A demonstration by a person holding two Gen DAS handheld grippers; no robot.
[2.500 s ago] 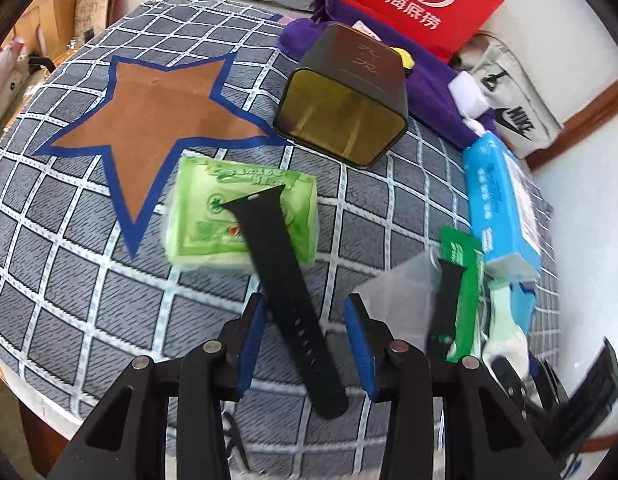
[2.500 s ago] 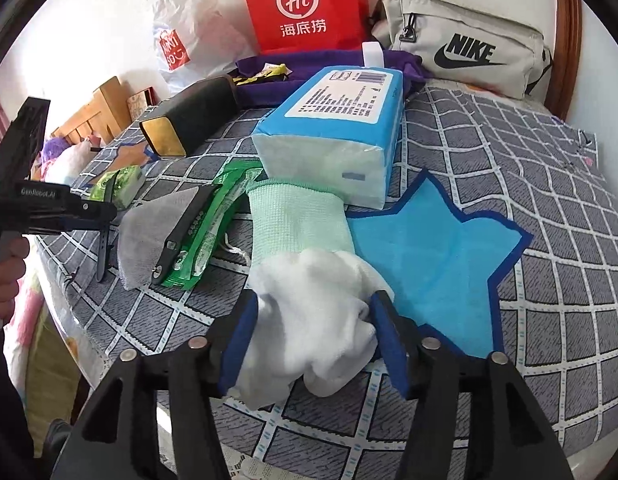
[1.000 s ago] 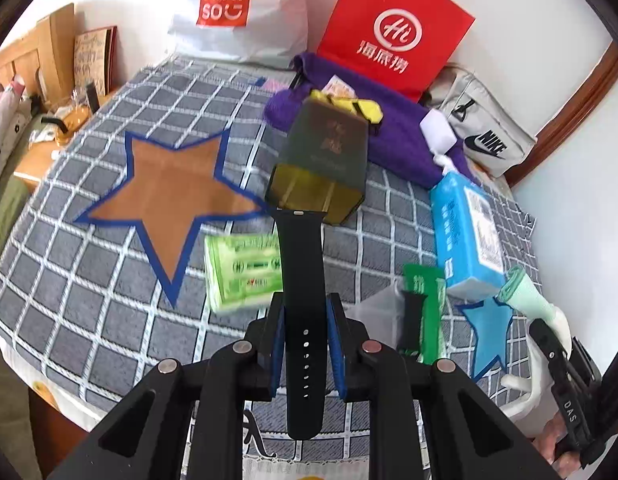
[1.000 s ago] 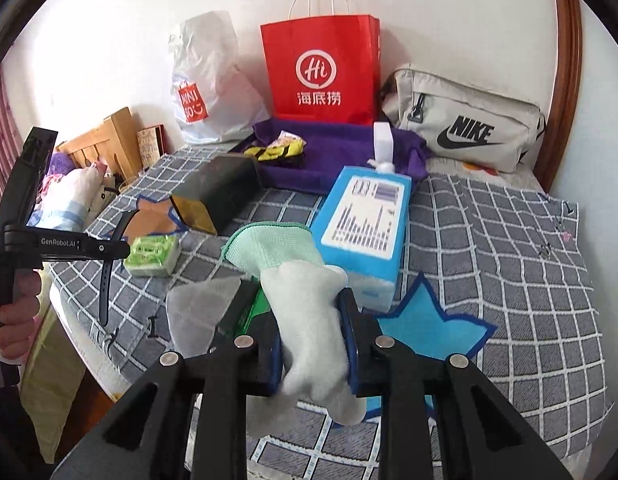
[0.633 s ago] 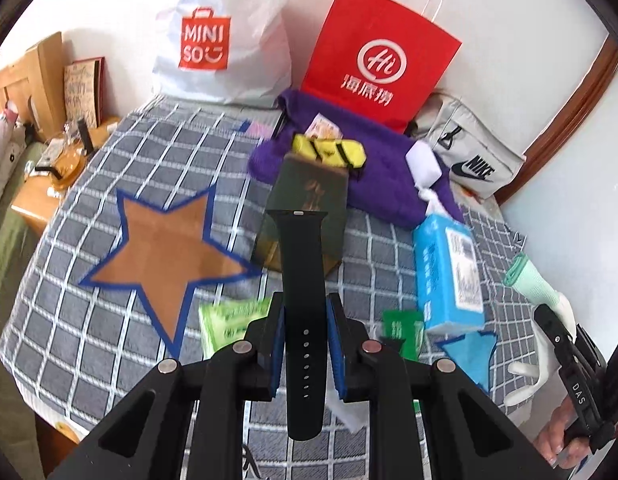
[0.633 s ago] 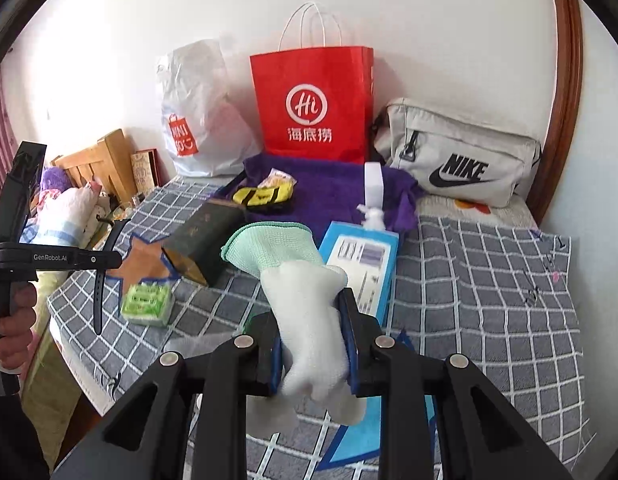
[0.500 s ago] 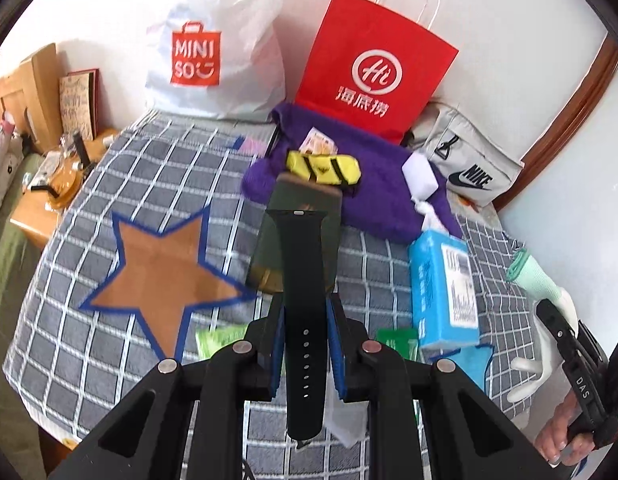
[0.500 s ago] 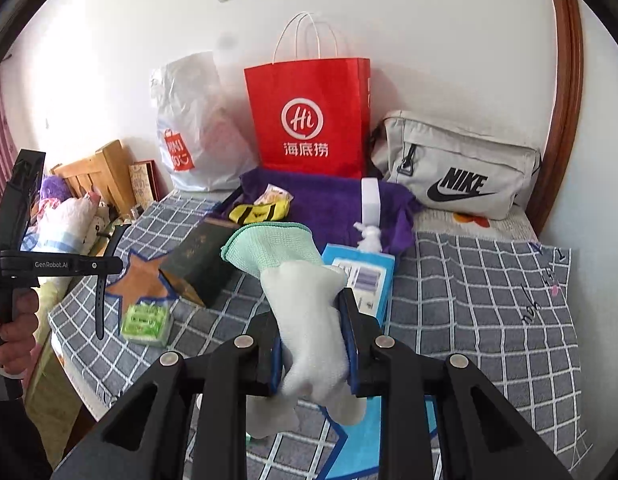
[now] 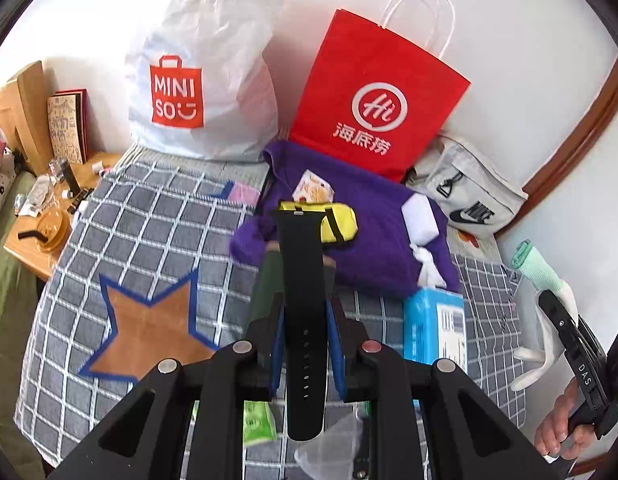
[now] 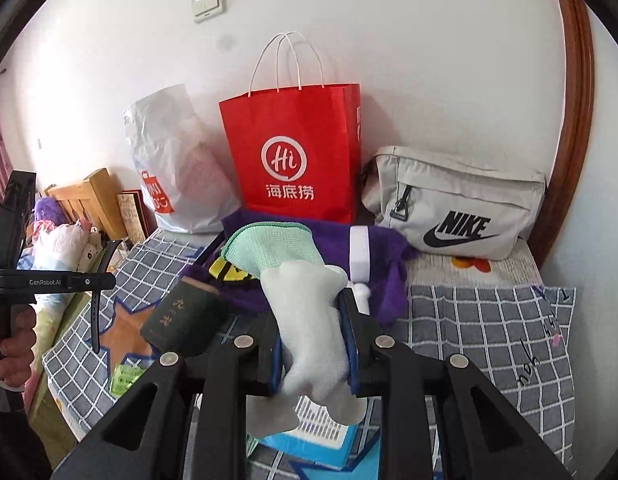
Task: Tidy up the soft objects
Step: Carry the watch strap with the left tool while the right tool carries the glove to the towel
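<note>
A black perforated rubber watch strap (image 9: 301,320) is clamped between the left gripper (image 9: 303,344) fingers, held above the grey checked bed (image 9: 149,224). A white knit glove with green cuff (image 10: 305,304) is pinched by the right gripper (image 10: 313,352). Ahead are seen a dark green box (image 10: 181,316), purple towel (image 9: 373,240), red paper bag (image 9: 373,92), blue tissue pack (image 9: 435,328) and brown star patch (image 9: 153,332).

**Around your work area**

Against the wall you have a red paper bag (image 10: 297,152), a white Miniso bag (image 9: 201,80) to its left, and a grey Nike pouch (image 10: 457,204) to its right. A light switch (image 10: 208,2) sits above. A wooden side table (image 9: 41,236) stands beside the bed, cluttered.
</note>
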